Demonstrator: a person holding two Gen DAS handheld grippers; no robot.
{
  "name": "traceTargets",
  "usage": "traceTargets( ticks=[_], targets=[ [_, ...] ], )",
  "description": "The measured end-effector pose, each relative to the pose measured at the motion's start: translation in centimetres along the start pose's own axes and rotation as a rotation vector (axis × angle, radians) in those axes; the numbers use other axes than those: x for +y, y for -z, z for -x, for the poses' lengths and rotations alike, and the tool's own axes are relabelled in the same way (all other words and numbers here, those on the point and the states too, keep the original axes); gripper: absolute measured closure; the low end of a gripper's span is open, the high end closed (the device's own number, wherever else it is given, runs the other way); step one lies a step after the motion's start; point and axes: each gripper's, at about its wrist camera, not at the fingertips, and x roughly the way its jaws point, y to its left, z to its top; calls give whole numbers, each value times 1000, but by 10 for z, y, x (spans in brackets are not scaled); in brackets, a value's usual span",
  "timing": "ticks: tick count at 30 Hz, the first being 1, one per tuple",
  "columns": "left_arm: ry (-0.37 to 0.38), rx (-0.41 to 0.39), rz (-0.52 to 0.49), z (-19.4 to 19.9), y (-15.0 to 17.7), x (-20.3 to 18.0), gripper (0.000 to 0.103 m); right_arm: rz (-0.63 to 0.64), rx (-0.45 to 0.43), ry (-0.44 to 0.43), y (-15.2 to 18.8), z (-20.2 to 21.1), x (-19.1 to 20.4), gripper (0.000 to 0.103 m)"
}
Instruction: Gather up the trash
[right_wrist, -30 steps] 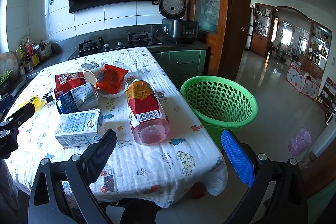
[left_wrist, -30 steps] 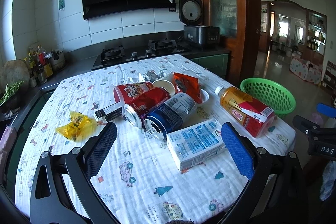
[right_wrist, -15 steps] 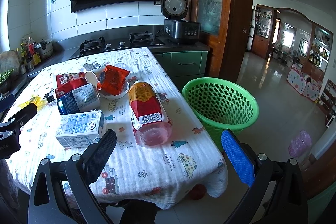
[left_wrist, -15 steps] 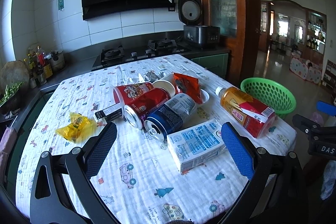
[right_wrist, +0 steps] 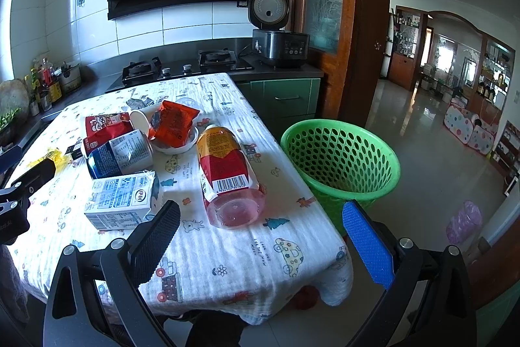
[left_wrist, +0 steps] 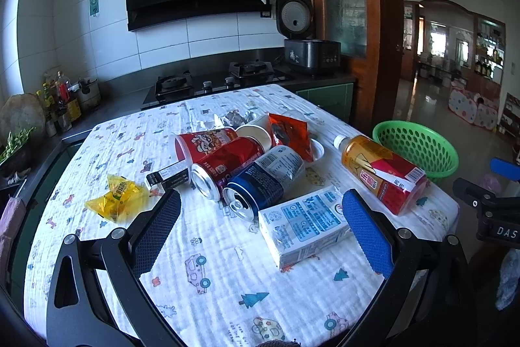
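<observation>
Trash all lies on the counter (left_wrist: pixel 208 252), so as I judge it the collecting has not begun: the green basket (right_wrist: pixel 341 158) beside the counter's edge shows nothing inside. Left to move are the milk carton (left_wrist: pixel 304 225), the blue can (left_wrist: pixel 265 181) and red can (left_wrist: pixel 227 166) lying side by side, the orange bottle (right_wrist: pixel 227 171) on its side, the snack cup (left_wrist: pixel 203 142), the red packet (right_wrist: pixel 174 122) on a small white dish, the yellow wrapper (left_wrist: pixel 117 199) and a small black box (left_wrist: pixel 169 178). My left gripper (left_wrist: pixel 260 230) hovers over the near counter with jaws spread wide and empty, the carton between them in view. My right gripper (right_wrist: pixel 260 233) hangs off the corner nearest the basket, jaws likewise released, gripping nothing.
</observation>
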Motion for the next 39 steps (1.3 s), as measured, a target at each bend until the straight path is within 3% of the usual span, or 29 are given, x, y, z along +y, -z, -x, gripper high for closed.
traceTargets(
  ticks=[23, 35, 37, 39],
  targets=[
    [1, 25, -5, -13, -1, 9, 5, 53, 13, -35, -15, -17, 6, 6],
    [44, 47, -28, -21, 0, 33, 19, 150, 106, -133, -44, -60, 20, 7],
    [67, 61, -43, -22, 1, 35, 21, 162, 134, -153, -48, -72, 22, 10],
    [95, 69, -63, -24, 2, 35, 23, 175, 168, -169, -53, -86, 24, 20]
  ],
)
